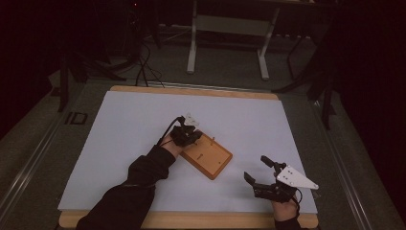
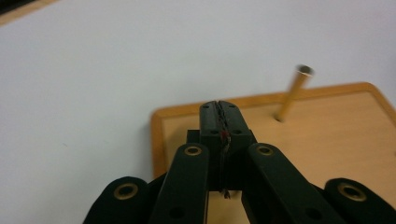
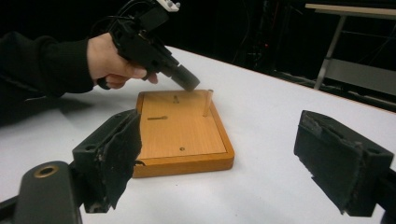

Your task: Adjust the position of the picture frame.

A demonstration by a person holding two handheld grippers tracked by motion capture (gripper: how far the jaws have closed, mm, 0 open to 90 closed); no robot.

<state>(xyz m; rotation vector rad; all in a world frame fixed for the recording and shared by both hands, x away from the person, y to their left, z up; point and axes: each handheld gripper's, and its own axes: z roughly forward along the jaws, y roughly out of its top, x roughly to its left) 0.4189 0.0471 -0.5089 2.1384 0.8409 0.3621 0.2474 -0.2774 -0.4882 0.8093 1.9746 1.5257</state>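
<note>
A shallow wooden board [image 1: 210, 158] lies at the middle of the white table. One brass peg [image 2: 293, 93] stands tilted in a hole near the board's far edge [image 3: 207, 102]. Another small peg [image 3: 158, 117] lies flat on the board, and an empty hole [image 3: 182, 149] shows near its front rim. My left gripper [image 1: 194, 139] hovers over the board's far left corner, its jaws pressed together [image 2: 219, 112], just left of the standing peg. My right gripper [image 1: 257, 170] rests near the table's front right, jaws wide apart [image 3: 224, 158] and empty, facing the board.
A white sheet [image 1: 143, 124] covers the table, with a wooden rim along its far and near edges. Behind the table a desk frame with white legs [image 1: 191, 48] stands on the dark floor. Cables [image 1: 143, 62] trail at the back left.
</note>
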